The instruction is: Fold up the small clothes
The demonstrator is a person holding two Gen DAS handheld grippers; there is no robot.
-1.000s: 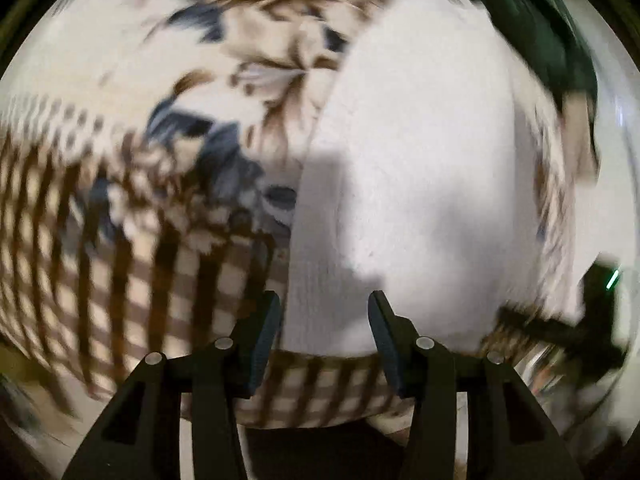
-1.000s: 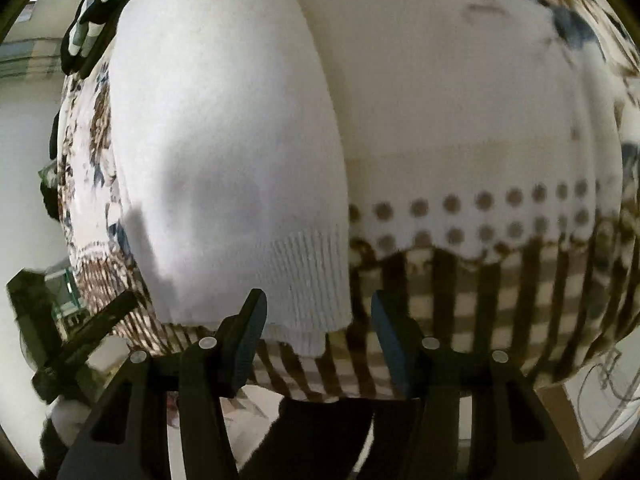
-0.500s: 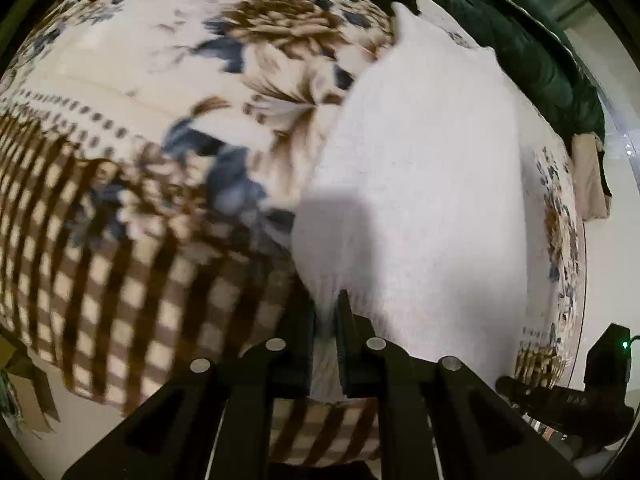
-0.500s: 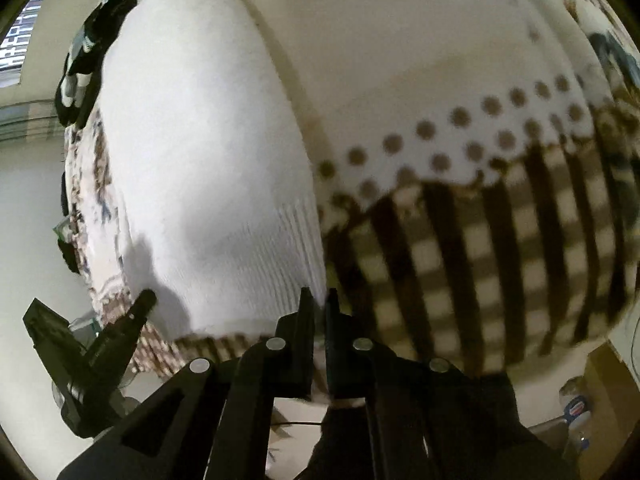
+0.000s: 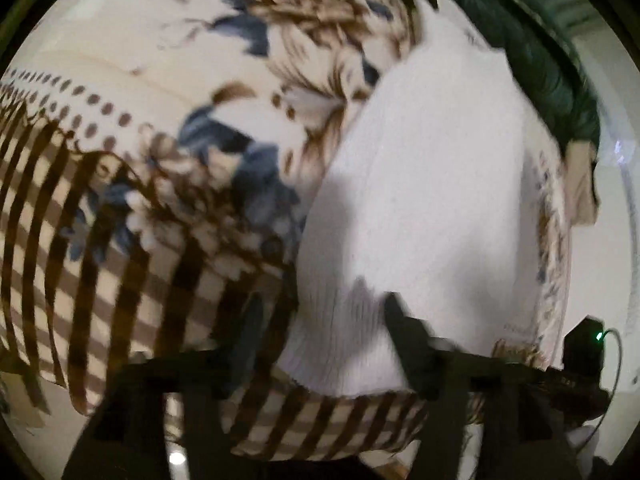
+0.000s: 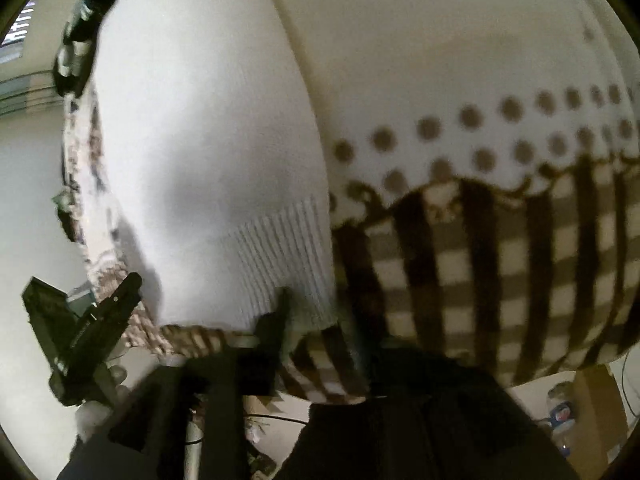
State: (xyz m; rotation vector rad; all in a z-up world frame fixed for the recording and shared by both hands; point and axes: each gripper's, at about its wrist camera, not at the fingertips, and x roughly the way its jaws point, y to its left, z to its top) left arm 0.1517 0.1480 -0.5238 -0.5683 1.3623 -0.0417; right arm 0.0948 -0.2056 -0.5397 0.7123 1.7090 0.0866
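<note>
A white knit garment (image 5: 420,200) lies flat on a patterned bedspread (image 5: 120,184); its ribbed hem faces me. My left gripper (image 5: 324,332) is open, its fingers straddling the hem's left corner (image 5: 340,344) without holding it. In the right wrist view the same garment (image 6: 192,152) fills the left half, with its ribbed right corner (image 6: 288,256) near the bottom. My right gripper (image 6: 316,320) is open, blurred, with its fingers on either side of that corner. The left gripper also shows in the right wrist view (image 6: 92,328), at the lower left.
The bedspread has a brown check border (image 6: 500,272), brown dots and blue-brown flowers. A dark green blanket (image 5: 540,64) lies at the far side. A black-and-white garment (image 6: 76,44) sits beyond the white one. The bed edge and floor lie just below both grippers.
Half a second ago both grippers were shut on the hem corners. Now both have opened and let the hem go; it lies on the bedspread. Both views are blurred by motion.
</note>
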